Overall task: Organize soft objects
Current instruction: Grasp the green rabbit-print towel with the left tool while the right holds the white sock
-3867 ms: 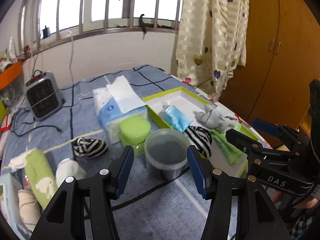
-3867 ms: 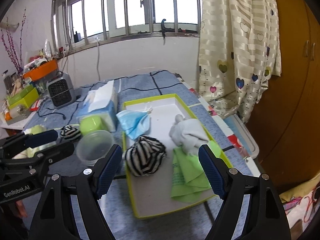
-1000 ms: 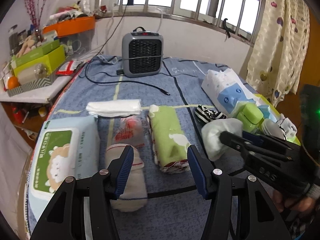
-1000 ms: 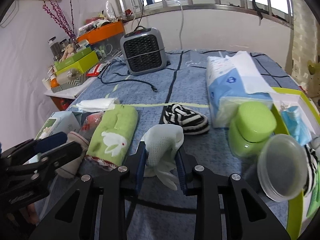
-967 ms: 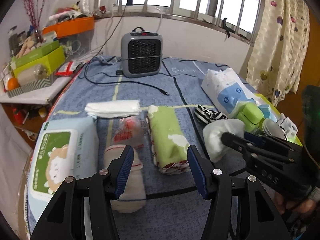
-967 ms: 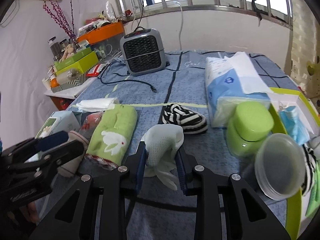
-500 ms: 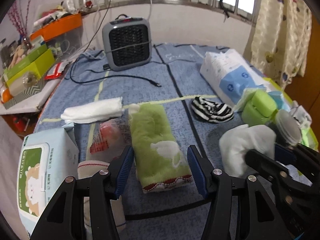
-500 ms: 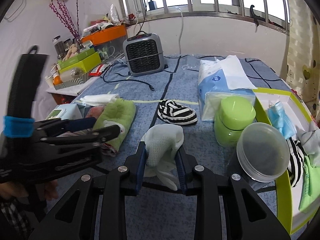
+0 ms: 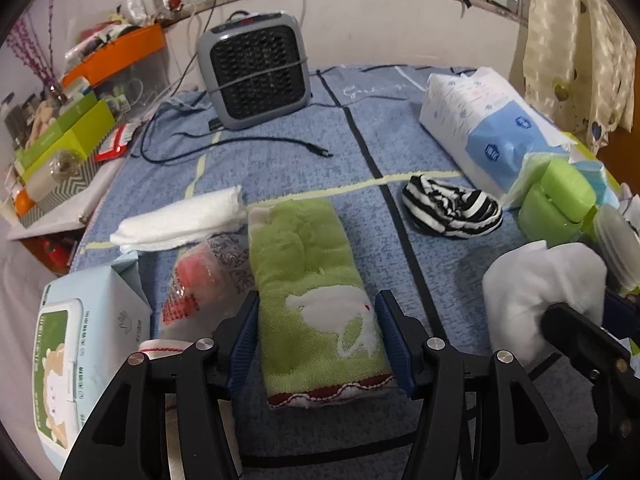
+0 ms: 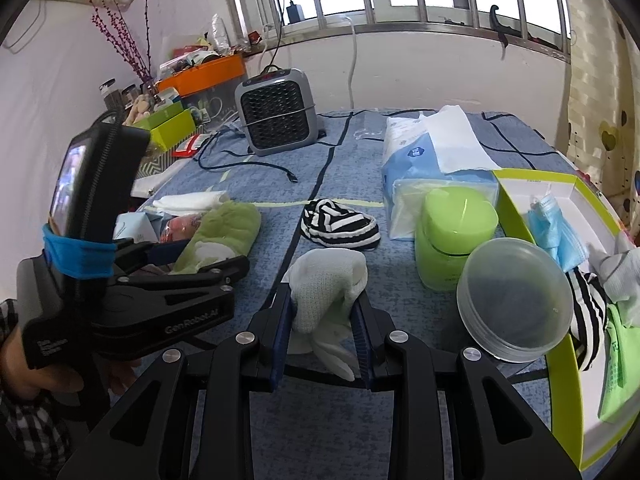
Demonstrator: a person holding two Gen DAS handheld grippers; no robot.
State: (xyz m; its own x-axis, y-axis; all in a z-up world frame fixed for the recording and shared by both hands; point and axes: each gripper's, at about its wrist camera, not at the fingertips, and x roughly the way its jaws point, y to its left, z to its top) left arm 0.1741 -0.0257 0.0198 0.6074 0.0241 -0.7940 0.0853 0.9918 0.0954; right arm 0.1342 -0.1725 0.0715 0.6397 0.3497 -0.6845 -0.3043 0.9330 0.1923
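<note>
Between my right gripper [image 10: 322,330] pads a white sock [image 10: 324,284] sits clamped; my left gripper [image 9: 318,344] gapes astride the green towel [image 9: 312,292]. Next, I judge: carry the sock to the tray [image 10: 516,204] at two o'clock.

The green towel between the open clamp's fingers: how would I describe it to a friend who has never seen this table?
On the blue tablecloth, near the front, several soft bundles lie side by side. The green towel is the rolled one between the left gripper fingers, the only one with a white rabbit and a red scalloped hem.
</note>
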